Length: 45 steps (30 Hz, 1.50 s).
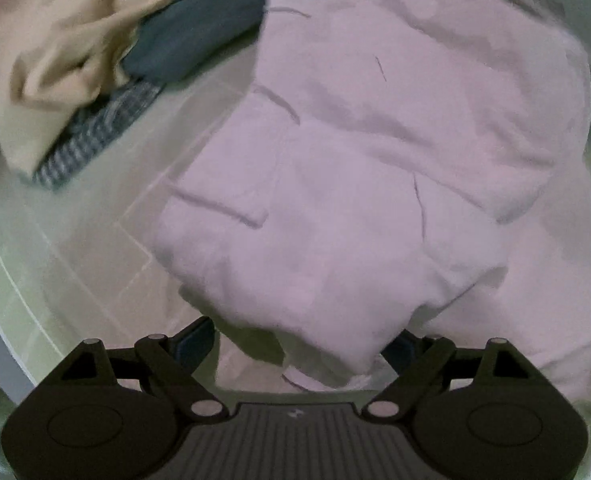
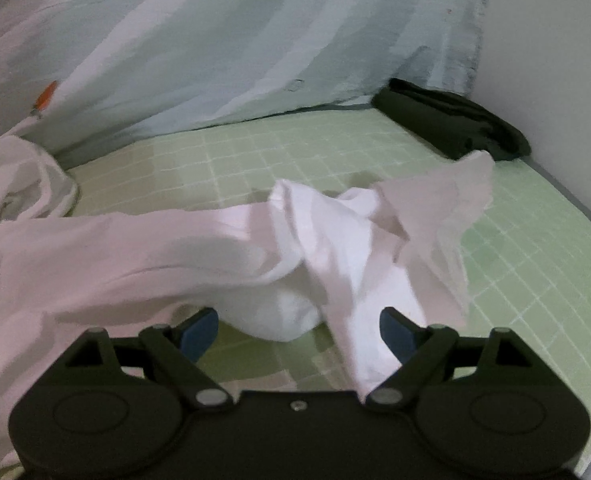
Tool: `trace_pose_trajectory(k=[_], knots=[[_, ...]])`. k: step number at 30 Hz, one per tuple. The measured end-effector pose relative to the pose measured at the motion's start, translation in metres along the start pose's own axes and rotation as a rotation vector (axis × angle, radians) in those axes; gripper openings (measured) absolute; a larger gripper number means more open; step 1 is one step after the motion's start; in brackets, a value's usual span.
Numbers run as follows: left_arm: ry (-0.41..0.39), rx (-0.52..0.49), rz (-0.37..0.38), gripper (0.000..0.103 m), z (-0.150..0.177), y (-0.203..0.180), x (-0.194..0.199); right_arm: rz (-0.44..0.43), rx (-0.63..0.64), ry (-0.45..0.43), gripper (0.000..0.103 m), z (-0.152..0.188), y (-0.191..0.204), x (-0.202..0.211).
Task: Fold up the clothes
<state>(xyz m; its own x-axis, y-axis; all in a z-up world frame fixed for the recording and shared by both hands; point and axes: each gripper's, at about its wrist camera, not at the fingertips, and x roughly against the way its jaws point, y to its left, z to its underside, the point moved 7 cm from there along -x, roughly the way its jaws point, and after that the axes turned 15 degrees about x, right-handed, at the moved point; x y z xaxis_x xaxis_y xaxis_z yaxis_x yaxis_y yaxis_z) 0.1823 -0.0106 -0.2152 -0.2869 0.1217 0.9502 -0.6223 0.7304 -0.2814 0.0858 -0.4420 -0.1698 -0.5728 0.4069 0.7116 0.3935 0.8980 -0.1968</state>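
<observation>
A pale pink-white garment (image 1: 359,168) lies spread and partly folded on the green grid mat (image 1: 107,248). My left gripper (image 1: 299,344) is open, its fingers wide apart over the garment's near edge. In the right wrist view the same white garment (image 2: 327,240) is bunched and rumpled, one part sticking up at the right. My right gripper (image 2: 299,332) is open, its blue-padded fingers (image 2: 199,334) on either side of a fold of the cloth, not closed on it.
A pile of beige (image 1: 55,52), dark teal (image 1: 199,28) and checked (image 1: 95,136) clothes lies at the far left. A folded dark garment (image 2: 451,124) sits at the mat's far right corner by the wall. A pale blue cloth (image 2: 255,40) hangs behind the mat (image 2: 535,248).
</observation>
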Motion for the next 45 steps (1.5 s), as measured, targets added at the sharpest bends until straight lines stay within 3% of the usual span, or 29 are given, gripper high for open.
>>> trace_pose_trajectory(k=[8, 10, 12, 15, 18, 25, 29, 32, 39, 45], knots=[[0.130, 0.309, 0.225, 0.085, -0.001, 0.032, 0.000, -0.053, 0.072, -0.041, 0.090, -0.002, 0.024, 0.016], [0.144, 0.352, 0.230, 0.067, 0.003, 0.039, -0.006, -0.053, 0.073, -0.043, 0.090, 0.000, 0.025, 0.019], [0.150, 0.362, 0.231, 0.031, 0.006, 0.042, -0.008, -0.044, 0.067, -0.040, 0.090, 0.003, 0.023, 0.023], [0.136, 0.377, 0.242, 0.019, 0.008, 0.045, -0.002, -0.030, 0.058, -0.037, 0.090, 0.009, 0.021, 0.028], [0.084, 0.355, 0.217, 0.013, 0.000, 0.055, 0.006, -0.017, 0.049, -0.033, 0.090, 0.014, 0.019, 0.033], [-0.059, 0.286, 0.137, 0.012, -0.028, 0.081, 0.030, 0.008, 0.030, -0.007, 0.091, 0.030, 0.015, 0.041], [-0.139, 0.246, 0.090, 0.020, -0.044, 0.096, 0.044, 0.008, 0.021, 0.007, 0.093, 0.039, 0.013, 0.043], [-0.136, 0.183, 0.088, 0.032, -0.032, 0.089, 0.047, 0.004, -0.002, 0.001, 0.102, 0.042, 0.011, 0.043], [-0.123, 0.020, 0.106, 0.059, -0.004, 0.073, 0.059, -0.043, -0.055, -0.020, 0.103, 0.052, 0.002, 0.043], [-0.178, -0.094, 0.134, 0.070, 0.031, 0.036, 0.073, -0.080, -0.127, -0.025, 0.103, 0.065, -0.029, 0.033]])
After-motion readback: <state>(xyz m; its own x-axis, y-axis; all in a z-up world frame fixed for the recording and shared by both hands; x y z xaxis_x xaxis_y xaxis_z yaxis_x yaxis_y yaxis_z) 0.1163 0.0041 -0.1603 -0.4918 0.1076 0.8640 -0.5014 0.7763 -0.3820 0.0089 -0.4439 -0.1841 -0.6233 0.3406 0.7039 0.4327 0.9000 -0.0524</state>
